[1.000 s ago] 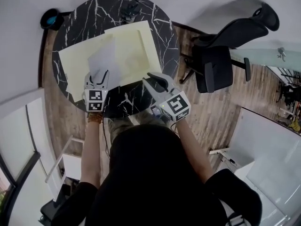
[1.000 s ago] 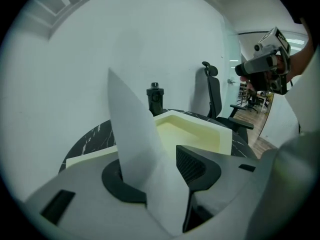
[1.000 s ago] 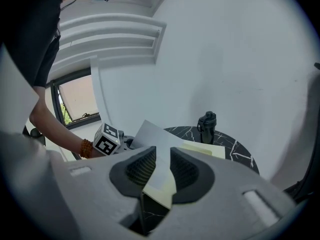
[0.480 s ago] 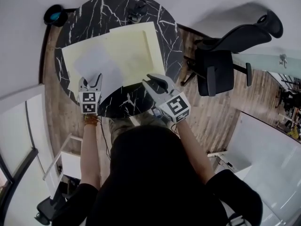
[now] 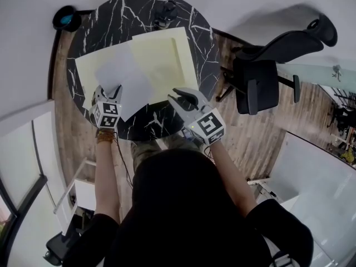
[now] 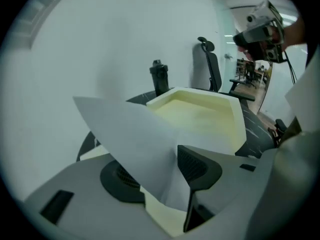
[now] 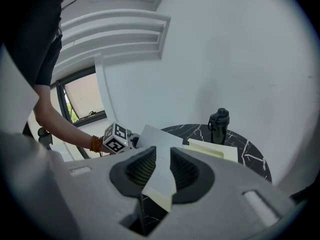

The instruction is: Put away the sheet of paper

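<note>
A white sheet of paper (image 5: 119, 81) lies tilted over the pale yellow open folder (image 5: 167, 57) on the round black marble table (image 5: 114, 24). Its near corner sits between the jaws of my left gripper (image 5: 110, 92) at the table's front left. In the left gripper view the sheet (image 6: 135, 144) leans on the right pad (image 6: 197, 166), and the jaws stand wide of it, having just been opening. My right gripper (image 5: 182, 97) hovers open over the table's front right edge with nothing between its fingers. The sheet (image 7: 156, 136) shows beyond it.
A black bottle (image 5: 166, 11) stands at the table's far edge. A black office chair (image 5: 261, 77) is on the wooden floor to the right. A dark round thing with a blue inside (image 5: 65, 18) lies by the wall at the far left.
My left gripper has moved left and lower toward the table's front-left edge, and the sheet has swung left and flatter over the folder. The right gripper has barely moved.
</note>
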Motion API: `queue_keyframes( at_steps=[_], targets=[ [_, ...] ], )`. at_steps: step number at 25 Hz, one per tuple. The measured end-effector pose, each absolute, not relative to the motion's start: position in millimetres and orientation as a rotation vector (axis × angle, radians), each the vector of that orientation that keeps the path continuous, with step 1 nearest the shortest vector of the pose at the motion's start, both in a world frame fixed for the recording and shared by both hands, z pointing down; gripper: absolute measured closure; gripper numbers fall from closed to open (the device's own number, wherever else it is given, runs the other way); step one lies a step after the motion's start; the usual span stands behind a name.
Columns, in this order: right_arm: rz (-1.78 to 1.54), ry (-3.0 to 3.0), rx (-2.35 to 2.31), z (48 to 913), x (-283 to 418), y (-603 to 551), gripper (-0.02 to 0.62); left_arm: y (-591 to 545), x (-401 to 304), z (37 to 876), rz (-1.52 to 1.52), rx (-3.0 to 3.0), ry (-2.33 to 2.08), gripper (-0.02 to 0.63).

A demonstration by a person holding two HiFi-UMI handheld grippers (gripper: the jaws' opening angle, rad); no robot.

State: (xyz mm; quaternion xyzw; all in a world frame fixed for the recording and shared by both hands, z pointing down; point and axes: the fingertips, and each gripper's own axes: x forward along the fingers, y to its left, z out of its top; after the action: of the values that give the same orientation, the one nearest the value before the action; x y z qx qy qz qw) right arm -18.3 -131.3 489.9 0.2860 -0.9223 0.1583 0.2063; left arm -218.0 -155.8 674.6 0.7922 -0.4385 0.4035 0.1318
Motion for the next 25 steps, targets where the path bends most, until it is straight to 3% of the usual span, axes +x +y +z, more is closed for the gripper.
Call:
queue_keyframes(
  at_steps=[8,25],
  targets=[
    [0.455,-2.558,0.775,499.1,-28.4,-132.2,0.508,-142.8,-231.9,697.1,1.214,2.234,-1.190,0.419],
    [0.449,-2.612,0.805,496.3,-49.5,-143.1,0.508,-194.7,-176.1,713.5,1.161,2.320,-0.974,0.419]
  ],
)
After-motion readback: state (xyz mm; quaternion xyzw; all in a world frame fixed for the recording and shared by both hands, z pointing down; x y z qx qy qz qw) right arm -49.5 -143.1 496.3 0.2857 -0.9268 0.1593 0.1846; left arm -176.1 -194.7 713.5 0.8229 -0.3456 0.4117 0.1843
